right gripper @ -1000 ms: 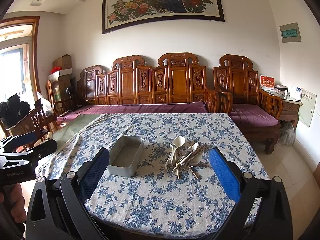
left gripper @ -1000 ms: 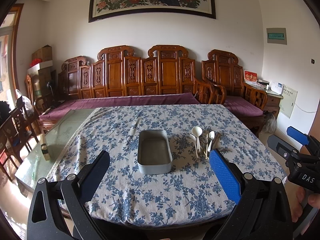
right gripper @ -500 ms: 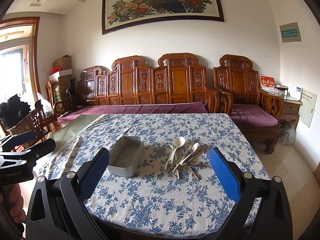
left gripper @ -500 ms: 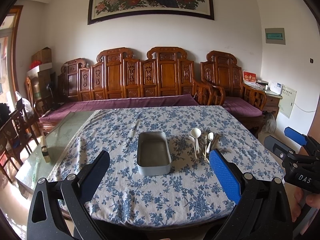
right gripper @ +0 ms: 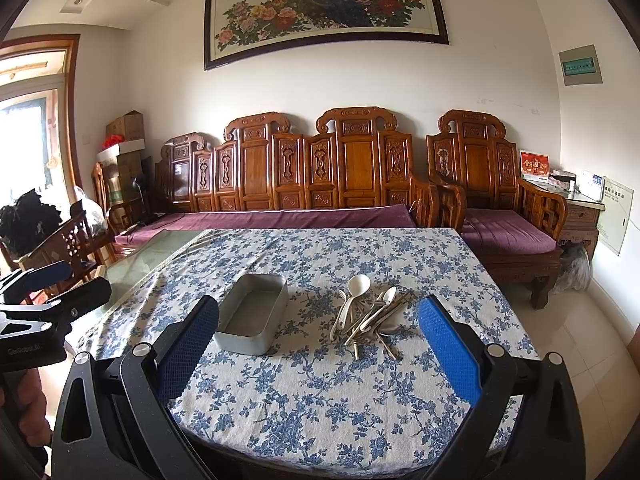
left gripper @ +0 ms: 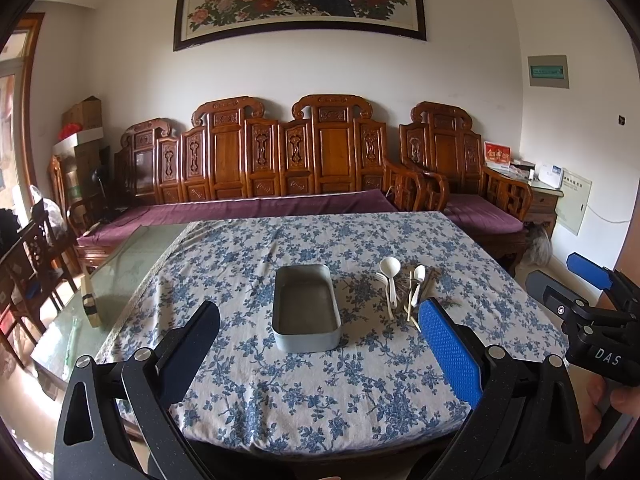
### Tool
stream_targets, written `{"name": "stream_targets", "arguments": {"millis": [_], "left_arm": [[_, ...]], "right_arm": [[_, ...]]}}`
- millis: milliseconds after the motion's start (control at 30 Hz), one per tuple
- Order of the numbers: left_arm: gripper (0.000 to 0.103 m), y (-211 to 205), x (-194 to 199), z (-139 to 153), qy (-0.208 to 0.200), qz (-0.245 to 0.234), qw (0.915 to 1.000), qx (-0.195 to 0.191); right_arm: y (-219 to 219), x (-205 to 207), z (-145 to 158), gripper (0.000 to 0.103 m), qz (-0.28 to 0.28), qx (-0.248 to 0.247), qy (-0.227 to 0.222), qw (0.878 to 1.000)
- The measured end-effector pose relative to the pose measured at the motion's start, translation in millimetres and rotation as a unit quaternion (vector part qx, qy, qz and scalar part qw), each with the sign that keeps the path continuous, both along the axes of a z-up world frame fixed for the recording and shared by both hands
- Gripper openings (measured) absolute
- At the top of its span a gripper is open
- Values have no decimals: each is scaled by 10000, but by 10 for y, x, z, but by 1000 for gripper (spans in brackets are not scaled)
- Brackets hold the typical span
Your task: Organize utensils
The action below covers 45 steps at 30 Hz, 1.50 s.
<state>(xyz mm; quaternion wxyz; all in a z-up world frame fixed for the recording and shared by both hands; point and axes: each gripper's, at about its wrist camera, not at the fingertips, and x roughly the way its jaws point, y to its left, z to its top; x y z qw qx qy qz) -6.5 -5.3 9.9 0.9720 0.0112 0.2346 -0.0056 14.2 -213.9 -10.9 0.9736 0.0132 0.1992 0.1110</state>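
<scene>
A grey metal tray lies empty in the middle of the table with the blue-flowered cloth. Just right of it is a pile of utensils: white spoons, a fork and chopsticks. My left gripper is open, held back over the near table edge, nothing between its fingers. My right gripper is open too, near the front edge, facing the pile. Each gripper also shows at the side of the other view: the right gripper and the left gripper.
A carved wooden bench with purple cushions runs behind the table, and an armchair stands at the right. Bare glass tabletop shows left of the cloth, with wooden chairs beyond. A hand holds the right gripper.
Both views have shifted only slightly; the left camera has drawn back and tilted a little. The tray and utensils have not moved, and both grippers stay open.
</scene>
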Motion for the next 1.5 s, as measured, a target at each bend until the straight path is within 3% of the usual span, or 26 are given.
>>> {"name": "stream_targets", "arguments": {"millis": [800,933,1233,1500], "left_arm": [[96,-41,7,-4,43,-22,10000,40],[96,-40,60,-87,122,-48,9999,25],[96,-85,459,-395,528,-108,9985,112],[96,-244,922,-624,866,-470,9946,326]], "right_arm": [[-14,-5,4,101,0,15,-2,10000],[17,10,-11,101,5,25,57,10000],[-59,372,-343,100,96,-28,319,9994],[-224,976,-681,78,39,-106,683,9976]]}}
